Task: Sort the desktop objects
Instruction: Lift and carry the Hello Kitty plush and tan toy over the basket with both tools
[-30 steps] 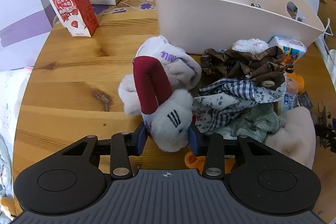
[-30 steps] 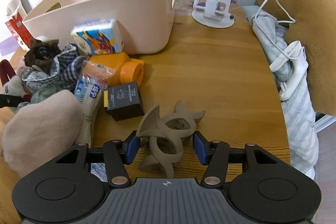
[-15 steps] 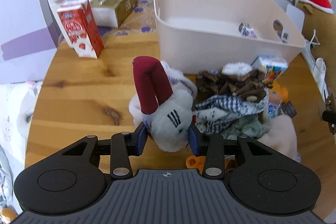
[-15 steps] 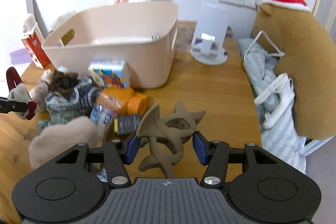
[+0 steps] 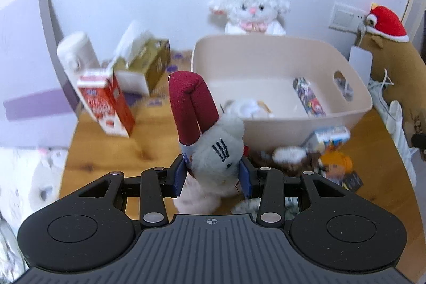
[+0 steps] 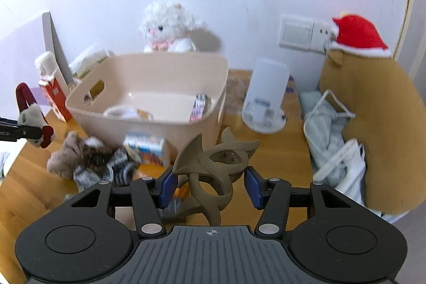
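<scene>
My left gripper [image 5: 213,175] is shut on a white plush toy [image 5: 217,151] with dark red ears, held in the air above the wooden table [image 5: 93,151]. The same toy [image 6: 30,116] shows at the far left of the right wrist view. My right gripper [image 6: 210,186] is shut on a brown hair claw clip [image 6: 210,169], also lifted off the table. Behind both stands the beige bin [image 5: 354,108] [image 6: 165,63], holding a small printed box [image 5: 308,97] and some white items.
A heap of cloth, a plush piece and small boxes [image 6: 101,161] lies in front of the bin. A red milk carton [image 5: 106,103], white bottle [image 5: 77,52] and tissue box [image 5: 149,63] stand at back left. A white stand [image 6: 266,97] and big brown plush [image 6: 372,129] are at right.
Both grippers have risen with their loads, and the views have tilted up, so the inside of the bin and the wall behind now show. The plush toy has left the heap.
</scene>
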The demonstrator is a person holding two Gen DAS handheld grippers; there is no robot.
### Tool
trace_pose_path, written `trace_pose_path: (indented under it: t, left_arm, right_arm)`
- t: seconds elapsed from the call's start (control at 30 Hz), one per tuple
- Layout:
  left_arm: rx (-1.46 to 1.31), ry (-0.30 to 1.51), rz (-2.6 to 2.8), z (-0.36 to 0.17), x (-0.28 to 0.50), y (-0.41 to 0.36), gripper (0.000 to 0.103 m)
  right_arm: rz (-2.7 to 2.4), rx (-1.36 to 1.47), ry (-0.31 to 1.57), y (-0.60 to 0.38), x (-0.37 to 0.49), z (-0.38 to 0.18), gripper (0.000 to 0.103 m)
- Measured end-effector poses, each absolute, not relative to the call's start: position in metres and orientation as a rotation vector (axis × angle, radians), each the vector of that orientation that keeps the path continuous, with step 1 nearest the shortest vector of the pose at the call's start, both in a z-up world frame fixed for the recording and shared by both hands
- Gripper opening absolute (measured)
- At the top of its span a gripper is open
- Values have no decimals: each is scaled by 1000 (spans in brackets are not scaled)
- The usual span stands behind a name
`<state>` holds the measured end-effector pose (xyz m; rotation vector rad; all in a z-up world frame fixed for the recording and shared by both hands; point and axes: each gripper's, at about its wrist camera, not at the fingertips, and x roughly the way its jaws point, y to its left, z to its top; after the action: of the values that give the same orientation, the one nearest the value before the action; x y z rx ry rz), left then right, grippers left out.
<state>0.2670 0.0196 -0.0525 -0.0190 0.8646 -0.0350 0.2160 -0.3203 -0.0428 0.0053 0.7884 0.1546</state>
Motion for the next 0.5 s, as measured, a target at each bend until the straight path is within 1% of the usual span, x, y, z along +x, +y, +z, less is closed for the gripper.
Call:
trace_pose_path:
  t: [0.2,0.5]
  left_arm:
    - [4,813,-38,-30,288,23,42]
    - [59,744,-34,-10,324,17,42]
  right_arm:
    - [157,16,759,-319,233,-30,52]
    - [178,-63,706,-304,270,-12,52]
